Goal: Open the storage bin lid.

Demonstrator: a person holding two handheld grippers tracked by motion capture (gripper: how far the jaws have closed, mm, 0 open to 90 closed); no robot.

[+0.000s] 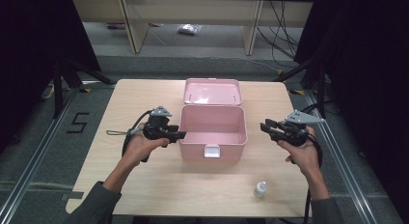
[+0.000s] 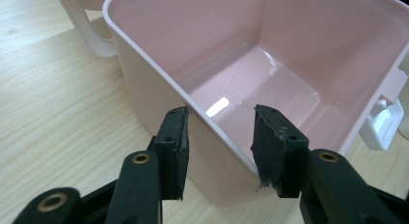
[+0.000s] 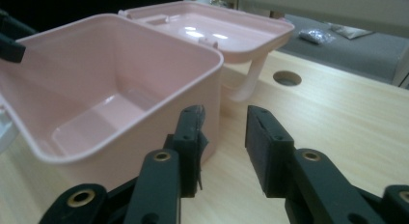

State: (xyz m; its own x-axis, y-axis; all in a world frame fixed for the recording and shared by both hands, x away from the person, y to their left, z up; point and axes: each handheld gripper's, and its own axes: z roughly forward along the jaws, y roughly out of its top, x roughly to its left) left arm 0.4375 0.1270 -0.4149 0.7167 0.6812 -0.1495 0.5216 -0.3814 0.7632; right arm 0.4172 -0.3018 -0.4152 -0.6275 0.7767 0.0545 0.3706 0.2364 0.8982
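Note:
A pink plastic box [image 1: 193, 147] stands open in the middle of the wooden table, its lid [image 1: 212, 91] folded back behind it. The inside is bare. My left gripper [image 1: 177, 134] is at the box's left wall. In the left gripper view its jaws [image 2: 219, 147] straddle the rim of that wall [image 2: 144, 64], one outside and one over the inside, with a gap on both sides. My right gripper [image 1: 266, 126] hovers right of the box, apart from it. Its jaws [image 3: 223, 137] stand open with nothing between them, beside the box's wall [image 3: 144, 122].
A small white bottle [image 1: 260, 189] stands near the table's front right edge. The white latch [image 1: 212, 150] hangs on the box's front wall. A round hole [image 3: 287, 78] is cut in the tabletop behind the lid [image 3: 207, 31]. Pale shelving stands beyond the table.

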